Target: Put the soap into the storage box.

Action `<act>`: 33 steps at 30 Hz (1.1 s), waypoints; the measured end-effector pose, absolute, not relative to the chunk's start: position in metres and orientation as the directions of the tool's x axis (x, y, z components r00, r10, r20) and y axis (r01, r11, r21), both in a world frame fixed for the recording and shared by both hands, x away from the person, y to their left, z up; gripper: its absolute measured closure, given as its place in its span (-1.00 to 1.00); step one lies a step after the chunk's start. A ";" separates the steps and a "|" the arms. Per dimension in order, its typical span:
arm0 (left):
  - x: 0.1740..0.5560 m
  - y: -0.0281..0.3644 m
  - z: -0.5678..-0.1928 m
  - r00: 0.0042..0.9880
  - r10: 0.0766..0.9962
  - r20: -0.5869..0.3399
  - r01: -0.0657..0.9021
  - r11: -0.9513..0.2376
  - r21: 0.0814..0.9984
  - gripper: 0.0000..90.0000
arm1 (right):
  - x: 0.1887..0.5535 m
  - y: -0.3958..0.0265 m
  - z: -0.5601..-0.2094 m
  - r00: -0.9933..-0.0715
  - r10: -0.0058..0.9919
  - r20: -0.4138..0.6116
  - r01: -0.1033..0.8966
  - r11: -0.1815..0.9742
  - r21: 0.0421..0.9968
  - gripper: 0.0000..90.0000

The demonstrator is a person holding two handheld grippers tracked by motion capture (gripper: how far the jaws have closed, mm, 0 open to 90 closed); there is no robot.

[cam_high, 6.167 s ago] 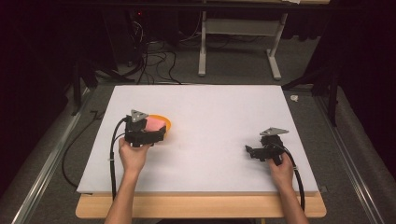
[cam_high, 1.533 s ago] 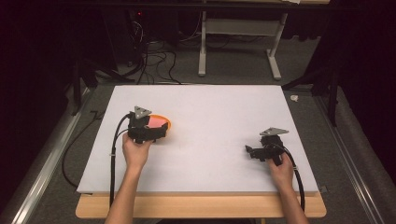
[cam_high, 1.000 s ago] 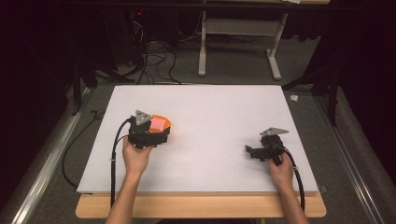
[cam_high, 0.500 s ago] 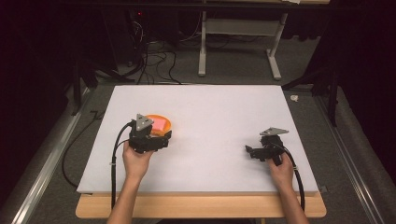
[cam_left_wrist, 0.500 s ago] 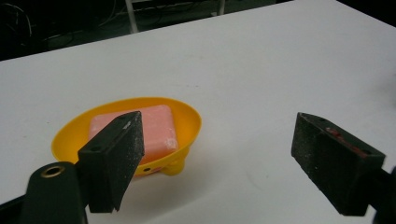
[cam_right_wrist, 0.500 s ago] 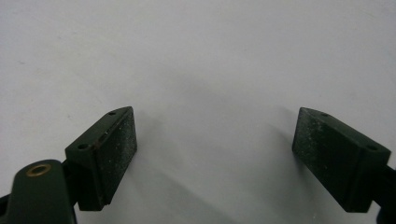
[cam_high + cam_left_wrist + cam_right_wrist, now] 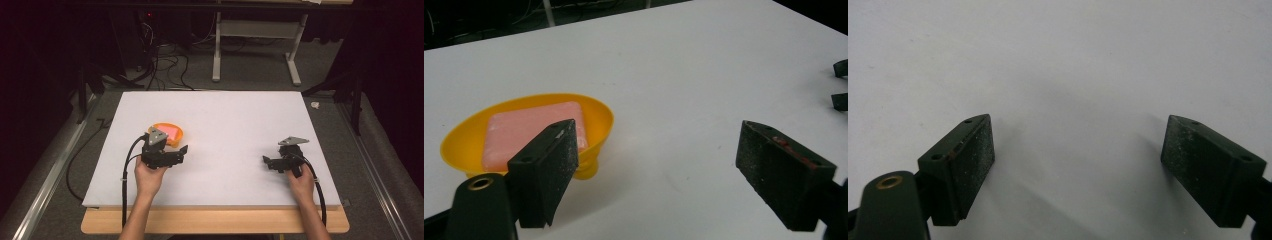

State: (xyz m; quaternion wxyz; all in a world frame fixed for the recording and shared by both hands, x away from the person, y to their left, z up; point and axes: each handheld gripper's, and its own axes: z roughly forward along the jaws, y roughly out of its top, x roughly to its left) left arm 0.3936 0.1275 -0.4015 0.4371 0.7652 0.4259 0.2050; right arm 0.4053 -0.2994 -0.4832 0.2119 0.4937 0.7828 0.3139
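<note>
A yellow dish (image 7: 165,125) holding a pink soap bar (image 7: 170,131) stands on the left half of the white board (image 7: 235,115). My left gripper (image 7: 181,154) lies just on the near side of it, pointing right, open. In the left gripper view the dish (image 7: 601,112) and the soap (image 7: 531,127) sit behind the left jaw, outside the gap of the left gripper (image 7: 656,145), which holds only bare board. My right gripper (image 7: 267,163) rests on the right half, open, pointing left; in its own view the right gripper (image 7: 1078,135) has nothing between its jaws.
The board lies on a wooden table whose front edge (image 7: 215,222) shows below it. Black cables trail from both grippers toward the person. A white desk frame (image 7: 255,35) and cords stand on the floor behind. The right gripper's fingertips (image 7: 840,67) show at the left gripper view's right edge.
My left gripper has drawn back a little from the dish toward the near edge, and more of the soap and dish shows. The right gripper has stayed in place.
</note>
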 end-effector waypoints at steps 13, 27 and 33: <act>0.385 0.117 -0.405 0.584 0.808 -0.076 0.465 -0.256 0.847 -0.60 | 0.405 -0.299 -0.483 -0.421 0.907 -0.021 0.641 0.314 0.700 -0.68; 0.382 0.103 -0.409 0.618 0.781 -0.090 0.461 -0.267 0.846 -0.60 | 0.405 -0.299 -0.483 -0.422 0.906 -0.023 0.640 0.315 0.701 -0.68; 0.382 0.097 -0.410 0.629 0.771 -0.097 0.459 -0.268 0.847 -0.60 | 0.405 -0.299 -0.483 -0.422 0.906 -0.023 0.640 0.315 0.701 -0.68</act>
